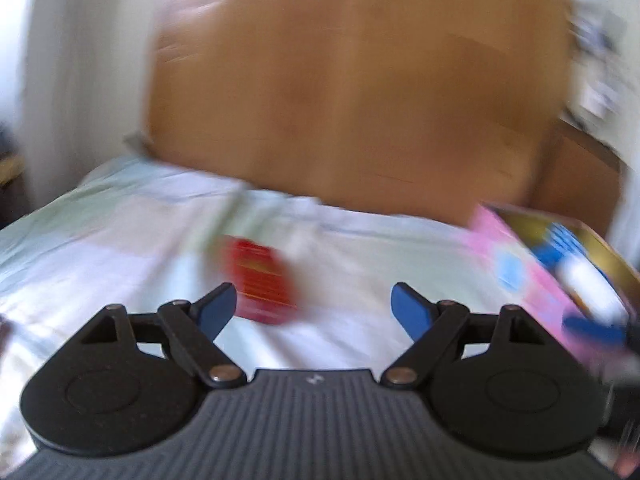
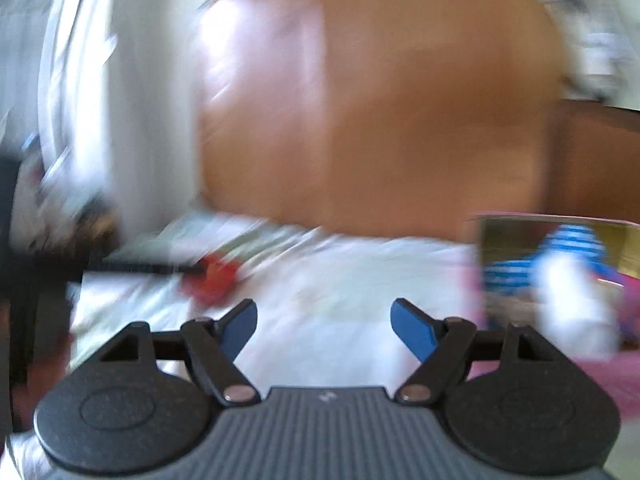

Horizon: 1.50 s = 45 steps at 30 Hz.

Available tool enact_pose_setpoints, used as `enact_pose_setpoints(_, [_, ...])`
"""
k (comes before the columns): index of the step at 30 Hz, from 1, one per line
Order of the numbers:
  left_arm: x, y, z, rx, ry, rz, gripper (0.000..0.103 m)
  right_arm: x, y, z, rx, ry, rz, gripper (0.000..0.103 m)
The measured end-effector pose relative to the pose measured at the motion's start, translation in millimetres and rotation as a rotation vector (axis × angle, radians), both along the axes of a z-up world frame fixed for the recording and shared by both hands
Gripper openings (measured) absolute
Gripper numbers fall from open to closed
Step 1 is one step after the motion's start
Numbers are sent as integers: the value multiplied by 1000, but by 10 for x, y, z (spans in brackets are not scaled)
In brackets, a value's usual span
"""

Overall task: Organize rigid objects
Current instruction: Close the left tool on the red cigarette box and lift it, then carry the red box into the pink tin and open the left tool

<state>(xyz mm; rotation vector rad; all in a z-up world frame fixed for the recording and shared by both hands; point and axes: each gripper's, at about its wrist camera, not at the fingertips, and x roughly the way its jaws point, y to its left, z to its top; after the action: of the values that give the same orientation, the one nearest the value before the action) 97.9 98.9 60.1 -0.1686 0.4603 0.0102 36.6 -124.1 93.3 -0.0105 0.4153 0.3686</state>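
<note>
At ten o'clock off left claw (image 1: 314, 306): red box (image 1: 262, 282) flat on bed (image 1: 120, 248), long axis roughly twelve-to-six. Gaping, empty. Right claw (image 2: 324, 322) likewise spread, empty; farther from box. Left looks nearer. Heavy blur.

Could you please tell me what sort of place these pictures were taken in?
Probably a bedroom: a pale, rumpled bedsheet covers a bed, a large wooden headboard or cabinet rises behind it, and a pink box sits on the sheet.
</note>
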Motion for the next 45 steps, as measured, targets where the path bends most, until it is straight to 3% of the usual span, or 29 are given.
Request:
enact_pose_setpoints(2, [209, 346, 10, -58, 41, 45, 82, 242, 360, -45, -47, 23, 95, 76])
enact_pose_setpoints(6, [581, 754, -74, -181, 143, 19, 65, 719, 987, -112, -74, 79, 218, 79])
enact_pose_setpoints(10, [831, 754, -240, -172, 208, -9, 57, 1161, 1318, -224, -28, 189, 264, 83])
enact_pose_setpoints(12, [929, 738, -352, -198, 240, -38, 47, 1370, 1391, -324, 7, 261, 265, 83])
enact_pose_setpoints(13, [963, 739, -409, -227, 251, -48, 44, 1446, 1411, -377, 27, 290, 266, 76])
enact_pose_setpoints(14, [959, 764, -445, -266, 247, -56, 33, 1514, 1434, -436, 49, 324, 283, 67])
enact_pose_setpoints(15, [931, 779, -442, -299, 240, -59, 30, 1536, 1431, -467, 82, 340, 302, 65])
enact_pose_setpoints(17, [883, 747, -388, -294, 234, -45, 29, 1468, 1405, -455, 80, 315, 280, 58])
enact_pose_setpoints(18, [835, 704, -337, -279, 224, -34, 29, 1385, 1377, -422, 59, 275, 261, 37])
enact_pose_setpoints(20, [779, 632, -242, -298, 204, -61, 29, 1278, 1281, -320, 33, 219, 221, 29])
enact_pose_setpoints(25, [665, 64, 114, -255, 125, -158, 29, 1118, 690, -39, 114, 174, 132, 26])
enact_pose_setpoints(27, [620, -292, 263, -210, 92, -209, 29, 1027, 406, 60, 141, 145, 81, 26])
enact_pose_setpoints(33, [632, -1399, 543, -176, 59, -397, 29, 610, -680, 309, 193, 56, -99, 26])
enact_pose_setpoints(40, [746, -2767, 462, -116, 84, -605, 29, 262, -2000, 269, 226, 39, -343, 28])
enact_pose_setpoints(45, [867, -3433, 262, -87, 128, -686, 30, 210, -2587, 97, 222, 72, -454, 31])
